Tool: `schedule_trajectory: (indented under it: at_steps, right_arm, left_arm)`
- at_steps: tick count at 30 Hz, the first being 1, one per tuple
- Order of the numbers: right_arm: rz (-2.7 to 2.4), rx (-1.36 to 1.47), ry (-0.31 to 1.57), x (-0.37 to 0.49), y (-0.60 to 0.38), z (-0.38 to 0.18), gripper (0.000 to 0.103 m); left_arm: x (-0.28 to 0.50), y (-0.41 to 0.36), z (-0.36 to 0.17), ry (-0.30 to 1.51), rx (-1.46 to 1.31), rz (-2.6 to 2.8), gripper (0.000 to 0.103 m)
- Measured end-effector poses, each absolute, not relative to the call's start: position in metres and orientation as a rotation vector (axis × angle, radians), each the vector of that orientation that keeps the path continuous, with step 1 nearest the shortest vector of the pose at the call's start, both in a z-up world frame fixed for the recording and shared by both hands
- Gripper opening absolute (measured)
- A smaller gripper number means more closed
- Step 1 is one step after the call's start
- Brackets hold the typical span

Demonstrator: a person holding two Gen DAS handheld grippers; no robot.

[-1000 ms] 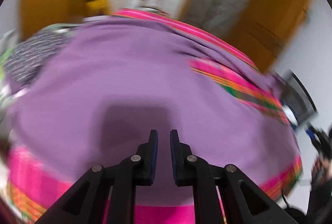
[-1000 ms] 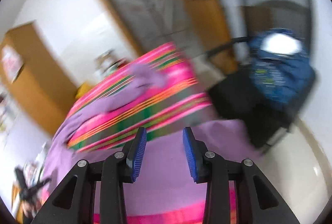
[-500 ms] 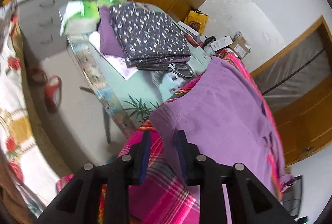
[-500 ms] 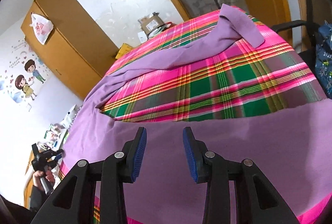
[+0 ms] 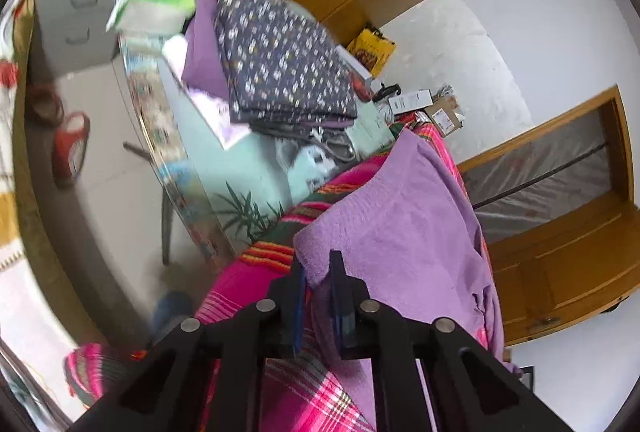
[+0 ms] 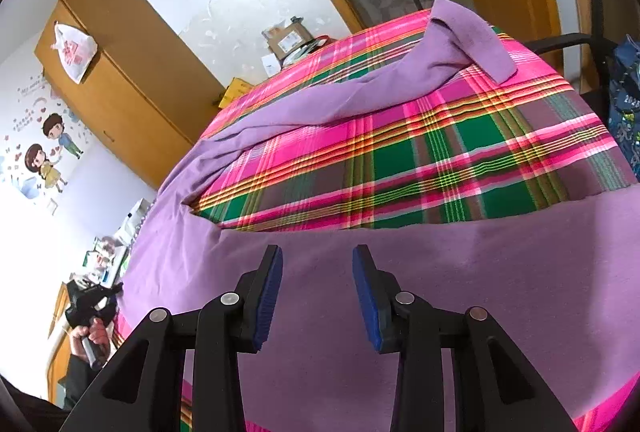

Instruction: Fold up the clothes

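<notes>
A: Two jaws of the left gripper (image 5: 318,268), just closed in and now pinching the near corner of the purple garment (image 5: 400,232).

B: Clamped on cloth, then?

A: Yes, a fold of the purple edge squeezed between the blue pads. Corner bunched right at the tips.

B: And the right gripper (image 6: 317,264)?

A: Jaws parted, nothing between them. Poised over a flat stretch of the same purple garment (image 6: 440,292); contact with the cloth not clear.

B: Where does the garment lie?

A: Spread across the pink and green plaid cloth (image 6: 400,160) covering the table. Broad part nearest the right gripper, one long sleeve (image 6: 360,92) running off to the far edge, its end folded back on itself.

B: Beyond that?

A: Just past the left gripper, a second table (image 5: 224,168) with a plant print, carrying a folded dark floral fabric (image 5: 280,68) on top of other purple cloth. Wooden wardrobe (image 6: 116,72) against the white wall. At the lower left of the right wrist view, a hand (image 6: 90,336) gripping a black handle.
</notes>
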State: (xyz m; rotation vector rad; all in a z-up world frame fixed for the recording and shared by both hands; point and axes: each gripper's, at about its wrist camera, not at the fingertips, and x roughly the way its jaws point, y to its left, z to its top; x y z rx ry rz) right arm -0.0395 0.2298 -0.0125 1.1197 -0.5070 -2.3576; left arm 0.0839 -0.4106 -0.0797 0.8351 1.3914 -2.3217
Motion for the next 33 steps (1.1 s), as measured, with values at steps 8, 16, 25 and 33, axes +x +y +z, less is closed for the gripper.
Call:
schedule_trajectory:
  at_steps: [8,16,25,33]
  right_arm:
    - [-2.357,1.114,-0.501,-0.039,0.230,-0.013,0.039]
    - [-2.313,1.116,-0.454,-0.051,0.213,-0.016,0.040]
    - [-2.218,1.078,-0.276,-0.062,0.156,-0.011,0.045]
    - [-2.197,1.103,-0.284,-0.069,0.148,-0.017,0.045]
  left_arm:
    - [0.094,-0.414,-0.073,1.335,0.821,-2.302,0.010]
    - [0.085,-0.413,-0.078,1.308,0.909,-2.309,0.013]
    - [0.106,-0.411,-0.056,1.255,0.839,-2.320,0.015]
    - [0.075,-0.352,-0.023,1.093,0.880,-2.526,0.015]
